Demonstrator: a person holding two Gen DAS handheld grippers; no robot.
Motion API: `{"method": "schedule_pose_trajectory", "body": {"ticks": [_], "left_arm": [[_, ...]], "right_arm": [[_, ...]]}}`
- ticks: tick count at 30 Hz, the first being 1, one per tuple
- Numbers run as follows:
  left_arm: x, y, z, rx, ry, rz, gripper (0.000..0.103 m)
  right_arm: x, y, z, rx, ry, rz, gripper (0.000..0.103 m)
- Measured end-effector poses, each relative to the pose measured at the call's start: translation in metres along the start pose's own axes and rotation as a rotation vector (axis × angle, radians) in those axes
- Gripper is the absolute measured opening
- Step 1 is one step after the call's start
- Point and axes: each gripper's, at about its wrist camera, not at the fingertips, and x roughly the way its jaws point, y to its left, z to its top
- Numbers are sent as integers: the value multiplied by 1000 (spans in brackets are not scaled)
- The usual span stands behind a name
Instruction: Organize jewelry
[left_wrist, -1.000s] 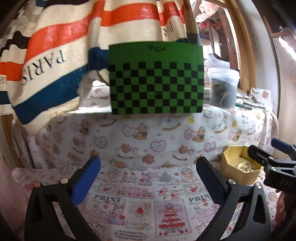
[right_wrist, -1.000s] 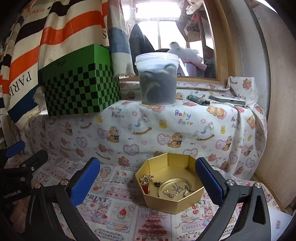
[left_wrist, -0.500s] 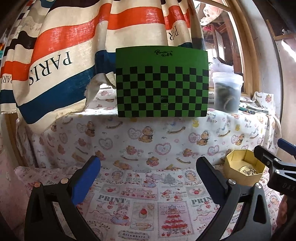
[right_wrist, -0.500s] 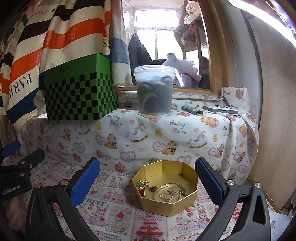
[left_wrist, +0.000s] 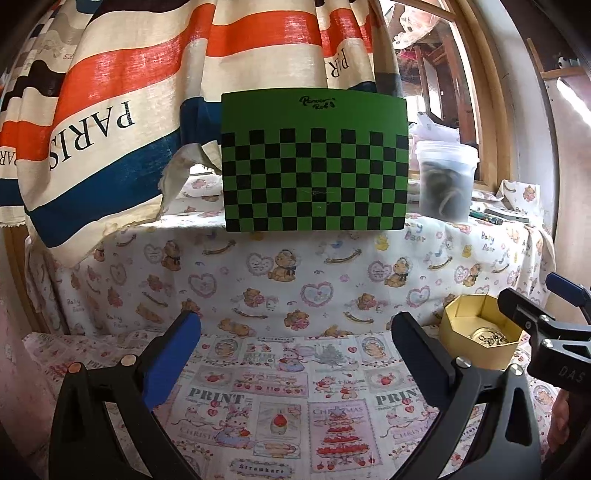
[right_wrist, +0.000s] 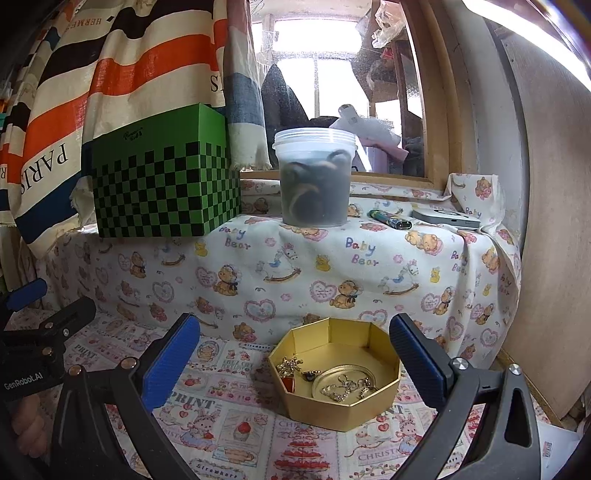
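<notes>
Both views now farther back, gold box (right_wrist: 334, 400) lower centre, its jewelry (right_wrist: 345, 386) clear only from the right; left gripper (left_wrist: 295, 354) and right gripper (right_wrist: 295, 354) fingers wide apart, empty.

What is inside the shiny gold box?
The gold box holds a round gold lid with a tangled chain on it, plus a sparkly brooch and something red. Its near wall hides whatever lies just behind it.
</notes>
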Motion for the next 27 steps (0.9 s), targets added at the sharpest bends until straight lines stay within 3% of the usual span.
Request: {"method": "schedule_pose_trajectory", "body": {"ticks": [27], "left_arm": [[-2, 0, -1, -1, 4, 9, 102]], "right_arm": [[1, 0, 0, -4, 2, -2, 103]]}}
